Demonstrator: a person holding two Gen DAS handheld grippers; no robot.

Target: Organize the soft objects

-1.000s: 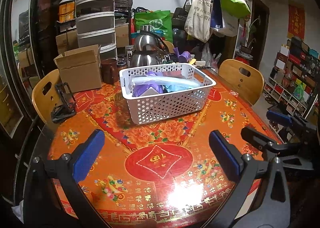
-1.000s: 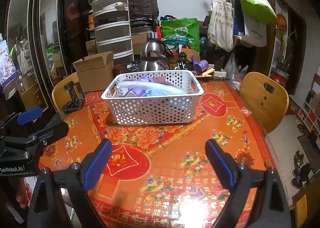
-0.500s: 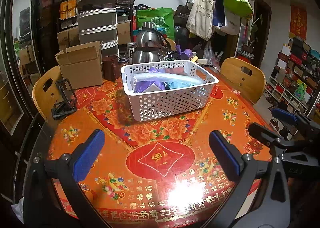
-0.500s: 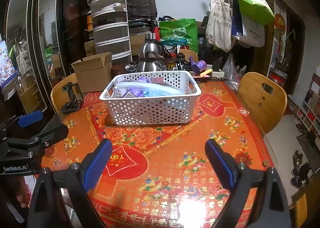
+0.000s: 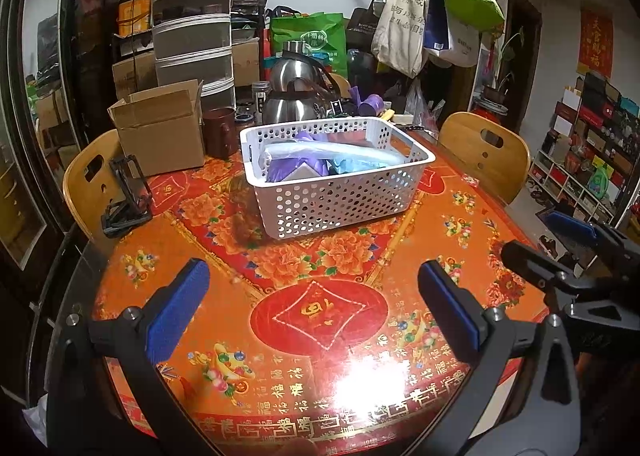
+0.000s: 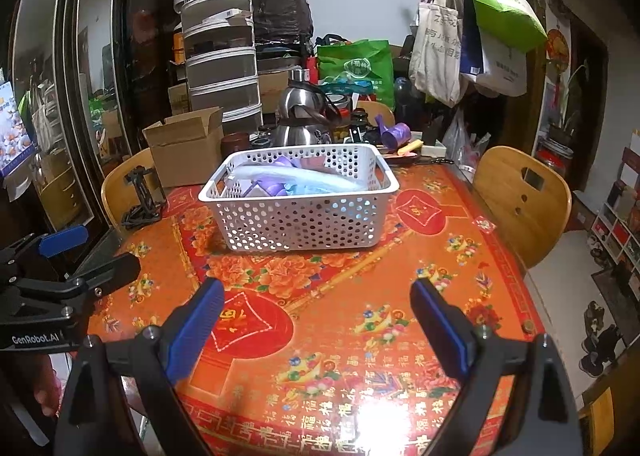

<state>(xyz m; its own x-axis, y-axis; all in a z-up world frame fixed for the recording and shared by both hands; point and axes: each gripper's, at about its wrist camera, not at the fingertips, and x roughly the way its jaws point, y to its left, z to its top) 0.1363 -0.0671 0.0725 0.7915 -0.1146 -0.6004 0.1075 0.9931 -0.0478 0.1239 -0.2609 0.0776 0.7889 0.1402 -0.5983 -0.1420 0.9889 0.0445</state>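
A white perforated basket [image 5: 340, 196] [image 6: 298, 222] stands on the red and orange table. It holds soft purple and light blue items [image 5: 316, 162] [image 6: 288, 178] under a pale wrapped bundle. My left gripper [image 5: 314, 308] is open and empty, well short of the basket above the near table. My right gripper [image 6: 316, 320] is open and empty too, also near the table's front. Each gripper shows at the other view's edge: the right gripper [image 5: 560, 248] and the left gripper [image 6: 72, 256].
An open cardboard box [image 5: 164, 132], a dark mug [image 5: 219, 132] and steel kettles [image 5: 294, 96] stand behind the basket. A black folding stand [image 5: 126, 196] sits at the left edge. Wooden chairs [image 5: 484, 156] ring the table. Bags hang from a rack [image 6: 460, 40].
Both grippers have drawn back and risen slightly, so the basket looks a little farther away. Both stay open and empty. Nothing on the table has moved.
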